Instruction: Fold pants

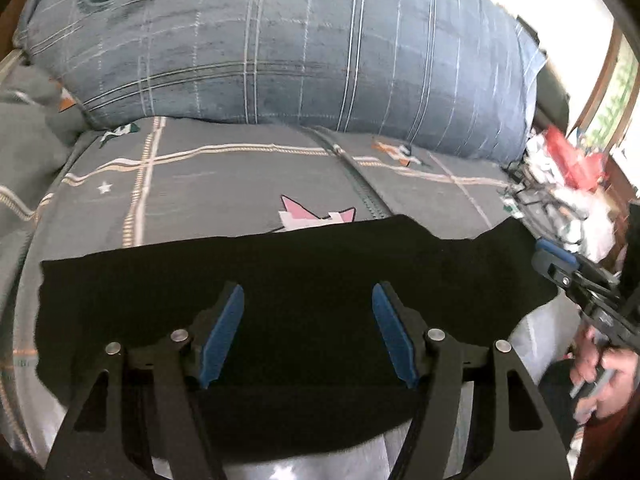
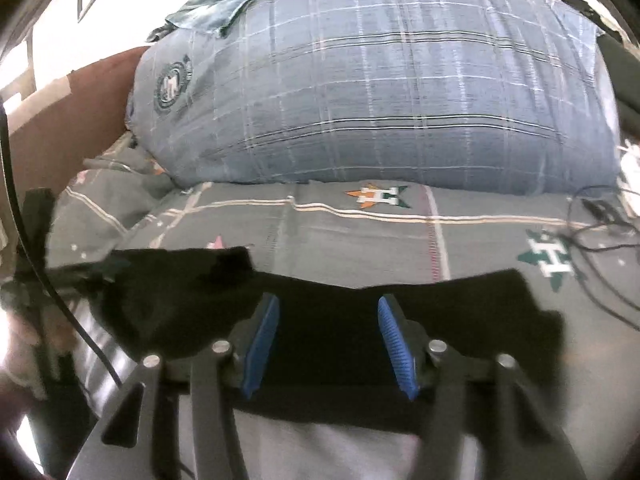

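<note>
Black pants (image 1: 280,264) lie flat as a wide folded band across the grey bedspread (image 1: 220,188). My left gripper (image 1: 308,288) hovers over the middle of the band, its blue pads (image 1: 224,332) spread apart with only cloth below them. The right gripper (image 1: 550,258) reaches in at the pants' right end, with a hand (image 1: 604,376) on its grip. In the right wrist view the pants (image 2: 480,308) lie rumpled at their left end, and my right gripper (image 2: 329,299) stands open above them with nothing pinched.
A big blue plaid pillow (image 1: 300,48) (image 2: 380,92) lies right behind the pants. Bags and clutter (image 1: 568,176) crowd the bed's right side, and black cables (image 2: 600,236) trail there. A brown headboard (image 2: 80,120) stands at the left.
</note>
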`<state>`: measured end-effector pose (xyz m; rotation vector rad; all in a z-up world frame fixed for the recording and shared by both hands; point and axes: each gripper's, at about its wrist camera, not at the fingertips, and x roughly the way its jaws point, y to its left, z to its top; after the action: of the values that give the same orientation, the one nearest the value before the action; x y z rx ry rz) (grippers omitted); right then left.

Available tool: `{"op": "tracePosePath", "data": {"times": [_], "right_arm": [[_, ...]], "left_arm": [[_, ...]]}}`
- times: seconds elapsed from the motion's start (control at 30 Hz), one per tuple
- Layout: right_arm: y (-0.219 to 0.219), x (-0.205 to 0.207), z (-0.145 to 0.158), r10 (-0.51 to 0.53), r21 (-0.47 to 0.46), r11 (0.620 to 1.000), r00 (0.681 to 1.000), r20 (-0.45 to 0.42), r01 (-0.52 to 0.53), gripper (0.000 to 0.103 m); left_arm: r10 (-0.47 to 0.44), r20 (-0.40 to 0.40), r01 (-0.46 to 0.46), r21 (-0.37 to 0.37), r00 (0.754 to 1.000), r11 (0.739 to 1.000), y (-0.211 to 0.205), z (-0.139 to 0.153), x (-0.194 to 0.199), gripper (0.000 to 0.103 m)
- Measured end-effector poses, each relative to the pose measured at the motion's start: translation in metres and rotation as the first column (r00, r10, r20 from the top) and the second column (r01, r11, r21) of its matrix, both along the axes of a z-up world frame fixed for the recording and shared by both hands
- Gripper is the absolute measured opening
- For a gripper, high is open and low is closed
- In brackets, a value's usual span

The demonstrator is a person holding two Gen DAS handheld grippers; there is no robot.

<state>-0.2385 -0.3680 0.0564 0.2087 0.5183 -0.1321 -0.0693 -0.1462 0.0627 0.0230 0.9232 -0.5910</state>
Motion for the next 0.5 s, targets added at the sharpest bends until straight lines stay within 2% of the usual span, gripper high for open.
{"op": "tracePosePath", "data": {"times": [0.27, 0.37, 0.47, 0.5], "right_arm": [[0.035, 0.061, -0.007, 0.133, 0.067, 0.989, 0.991, -0.017, -0.131, 0.054], [0.046, 0.085, -0.007, 0.188, 0.100, 0.978, 0.982, -0.024, -0.185, 0.054], [0.054, 0.113, -0.014, 0.238, 0.119, 0.966, 0.968, -0.077, -0.228, 0.054], [0.058, 0.121, -0.017, 0.254, 0.117, 0.963, 0.962, -0.100, -0.242, 0.044]], "left_arm": [[0.027, 0.039, -0.030, 0.071, 0.999, 0.997, -0.009, -0.008, 0.002, 0.066], [0.055, 0.057, -0.060, 0.085, 0.997, 0.995, 0.001, -0.008, 0.004, 0.066], [0.095, 0.060, -0.100, 0.084, 0.994, 0.991, 0.017, -0.008, 0.007, 0.066], [0.110, 0.054, -0.114, 0.085, 0.993, 0.990, 0.023, -0.010, 0.009, 0.066]]}}
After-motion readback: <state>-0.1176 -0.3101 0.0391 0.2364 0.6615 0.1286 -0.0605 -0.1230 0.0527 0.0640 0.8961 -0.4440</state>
